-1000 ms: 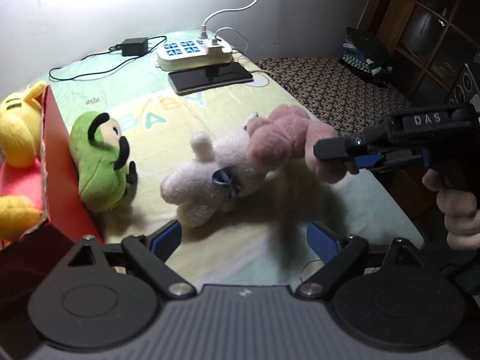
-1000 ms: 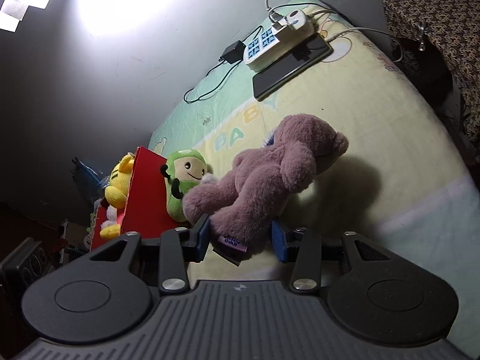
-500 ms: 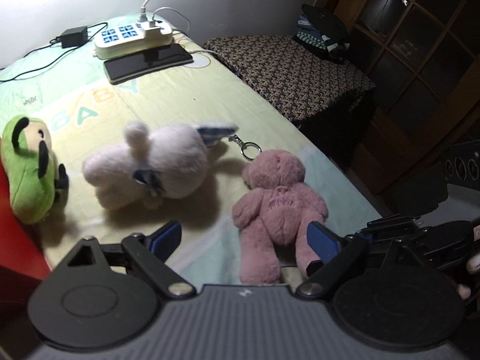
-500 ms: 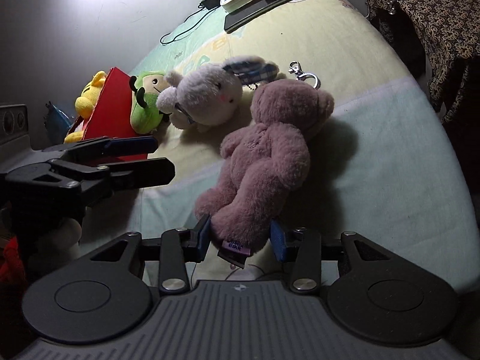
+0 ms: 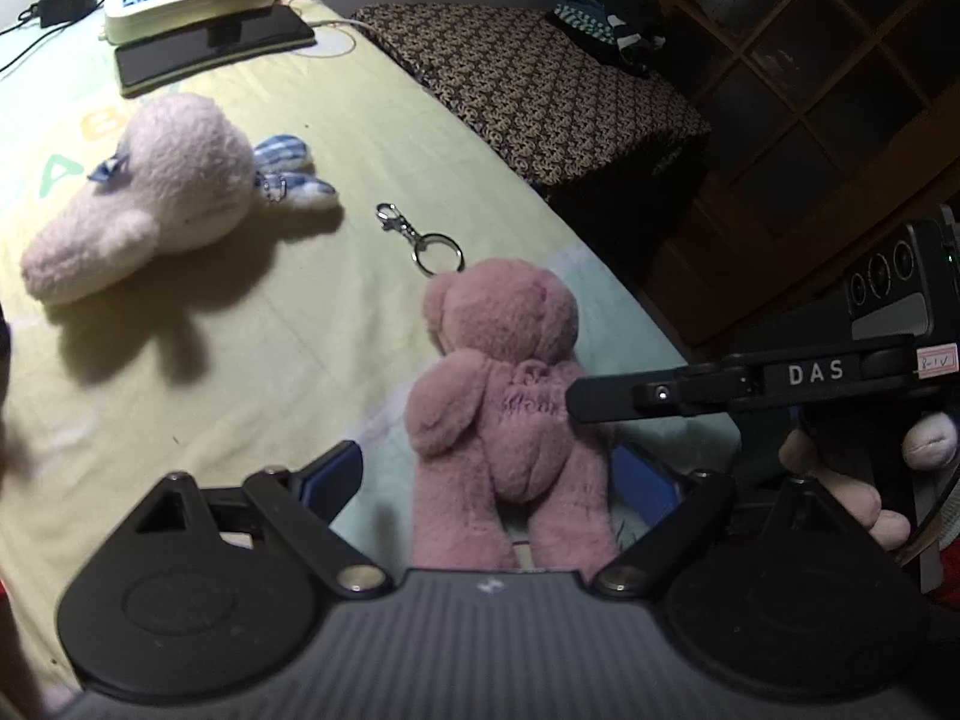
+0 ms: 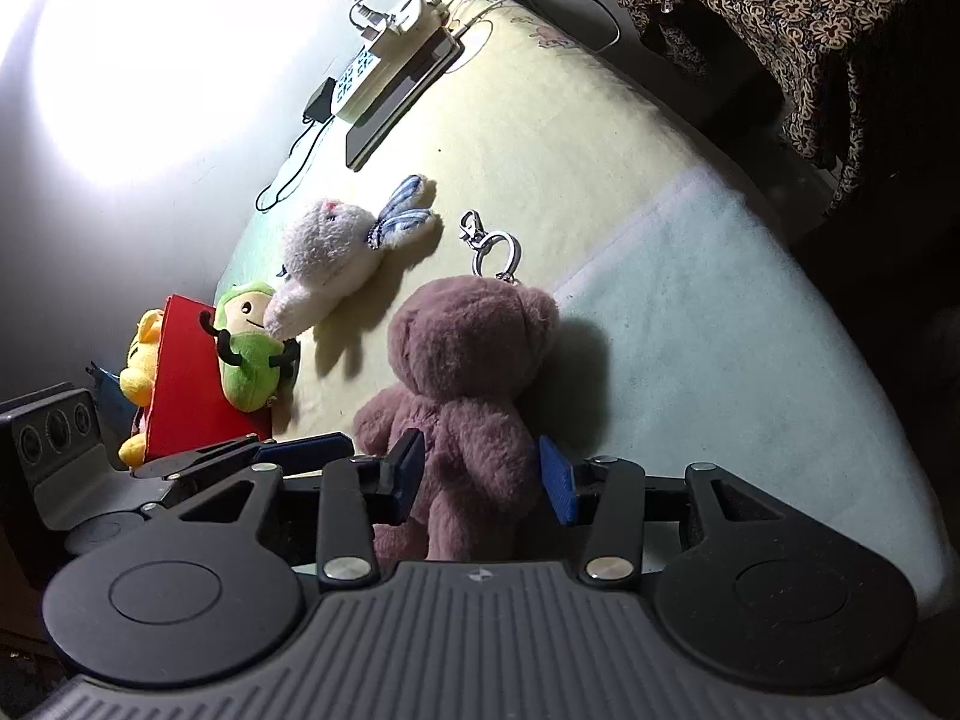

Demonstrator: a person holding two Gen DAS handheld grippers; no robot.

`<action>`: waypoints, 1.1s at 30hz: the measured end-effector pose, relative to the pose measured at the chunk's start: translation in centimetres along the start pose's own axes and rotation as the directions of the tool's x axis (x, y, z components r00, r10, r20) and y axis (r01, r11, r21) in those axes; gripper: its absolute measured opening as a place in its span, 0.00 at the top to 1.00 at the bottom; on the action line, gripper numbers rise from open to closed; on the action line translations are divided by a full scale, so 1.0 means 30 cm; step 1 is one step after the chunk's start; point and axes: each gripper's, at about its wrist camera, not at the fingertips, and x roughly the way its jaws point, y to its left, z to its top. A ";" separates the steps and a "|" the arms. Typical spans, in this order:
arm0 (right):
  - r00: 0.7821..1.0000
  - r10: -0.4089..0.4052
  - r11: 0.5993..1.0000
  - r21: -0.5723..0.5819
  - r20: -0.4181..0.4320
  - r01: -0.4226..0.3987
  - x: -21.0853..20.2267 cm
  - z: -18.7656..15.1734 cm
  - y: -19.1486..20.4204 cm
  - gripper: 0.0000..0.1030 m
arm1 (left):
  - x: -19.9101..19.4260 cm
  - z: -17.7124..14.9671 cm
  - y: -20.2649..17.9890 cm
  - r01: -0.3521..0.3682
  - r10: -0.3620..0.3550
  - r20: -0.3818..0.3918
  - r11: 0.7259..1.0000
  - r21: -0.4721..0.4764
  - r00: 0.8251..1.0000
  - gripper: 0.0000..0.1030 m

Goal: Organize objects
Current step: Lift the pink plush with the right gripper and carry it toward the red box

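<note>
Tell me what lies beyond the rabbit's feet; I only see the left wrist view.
Observer: A green plush leans against a red box there.
Operator: Say what the box holds.
Observer: A yellow plush shows behind its wall; whether it sits inside, I cannot tell.
Operator: Report the right tool.
Observer: Its pads stand on either side of the bear, at the waist; whether they press on it, I cannot tell.
</note>
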 end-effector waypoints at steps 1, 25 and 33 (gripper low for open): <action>1.000 0.006 1.000 0.000 -0.007 -0.006 0.014 0.005 0.000 0.54 | 0.016 0.005 -0.002 0.000 0.000 -0.010 1.000 0.000 1.000 0.12; 0.982 0.162 0.958 -0.221 -0.096 -0.180 0.094 0.025 0.278 0.63 | -0.068 -0.029 0.075 -0.065 0.069 0.051 0.994 -0.091 0.996 0.11; 0.954 0.257 0.908 -0.300 -0.154 -0.293 0.138 0.006 0.454 0.63 | -0.290 -0.114 0.119 -0.162 0.191 0.179 0.973 -0.163 0.965 0.11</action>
